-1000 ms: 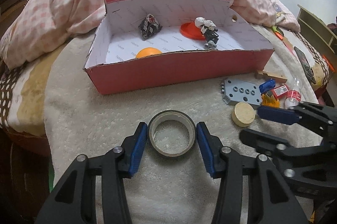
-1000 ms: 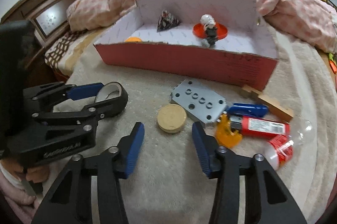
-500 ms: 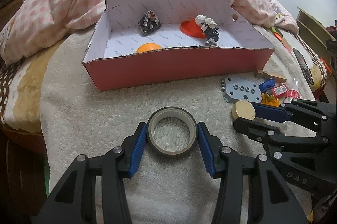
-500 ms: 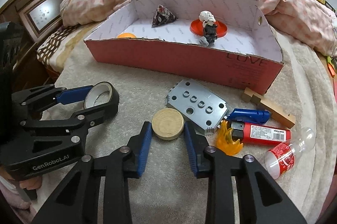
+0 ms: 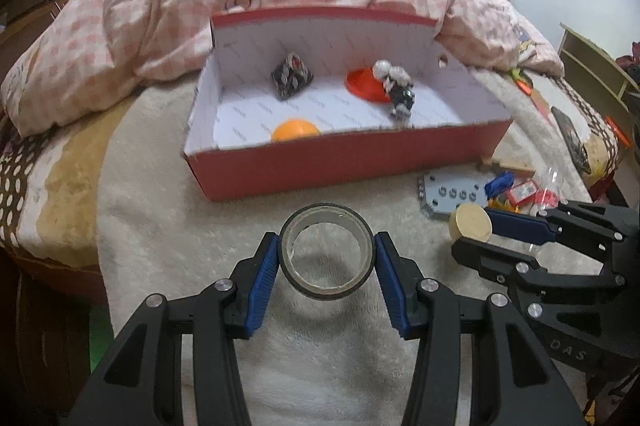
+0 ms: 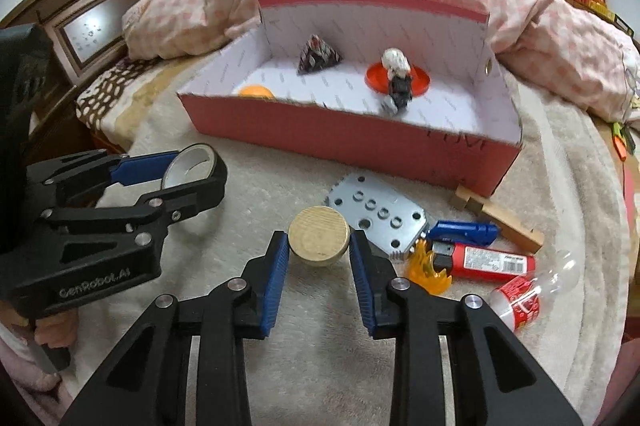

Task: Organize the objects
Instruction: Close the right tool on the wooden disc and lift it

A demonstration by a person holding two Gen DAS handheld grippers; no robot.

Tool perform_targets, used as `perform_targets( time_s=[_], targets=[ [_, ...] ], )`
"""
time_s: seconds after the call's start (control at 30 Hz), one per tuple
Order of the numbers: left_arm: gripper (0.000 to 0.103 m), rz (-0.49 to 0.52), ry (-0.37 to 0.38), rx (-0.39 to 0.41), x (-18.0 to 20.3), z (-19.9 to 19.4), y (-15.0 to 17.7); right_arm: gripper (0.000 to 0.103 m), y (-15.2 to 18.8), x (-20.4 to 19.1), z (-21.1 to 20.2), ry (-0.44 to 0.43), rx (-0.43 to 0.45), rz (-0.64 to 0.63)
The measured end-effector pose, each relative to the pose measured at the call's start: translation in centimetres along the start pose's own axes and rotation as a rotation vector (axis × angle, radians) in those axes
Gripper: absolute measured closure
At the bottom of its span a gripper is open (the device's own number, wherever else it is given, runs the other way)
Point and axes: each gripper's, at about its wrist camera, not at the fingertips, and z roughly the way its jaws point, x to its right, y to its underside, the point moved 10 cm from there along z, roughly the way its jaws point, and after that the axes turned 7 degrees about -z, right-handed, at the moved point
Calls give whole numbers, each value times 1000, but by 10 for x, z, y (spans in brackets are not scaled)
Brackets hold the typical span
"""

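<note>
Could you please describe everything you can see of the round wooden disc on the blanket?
The wooden disc is a thick, pale puck with faint ring grain on its flat top and a smooth rounded edge. It looks like light unfinished wood. It is flat side up, just in front of the grey perforated plate. The right gripper is closed on it, blue pads pressing opposite sides.

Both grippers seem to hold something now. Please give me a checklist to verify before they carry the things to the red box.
1. Left gripper clamps the tape roll on both sides: ok.
2. Right gripper clamps the wooden disc on both sides: ok.
3. Tape roll clear of the blanket: ok, its shadow lies below it.
4. Wooden disc clear of the grey plate: cannot tell.
5. Red box open, with free floor between orange ball and toy figure: ok.
</note>
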Motion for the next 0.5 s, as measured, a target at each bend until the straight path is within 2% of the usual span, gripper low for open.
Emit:
perform_targets(
  time_s=[0.17,0.33,0.5],
  targets=[
    [55,-15,11,27,-5,-10,-14,70,-11,-4,-16,-5,50,-16],
    [55,-33,68,8,-8,-15,-25,70,-22,2,-27,-5,79,-25],
    [55,-37,66,40,-15,-20,-47,70,-38,20,-33,0,98,-10]
  ],
)
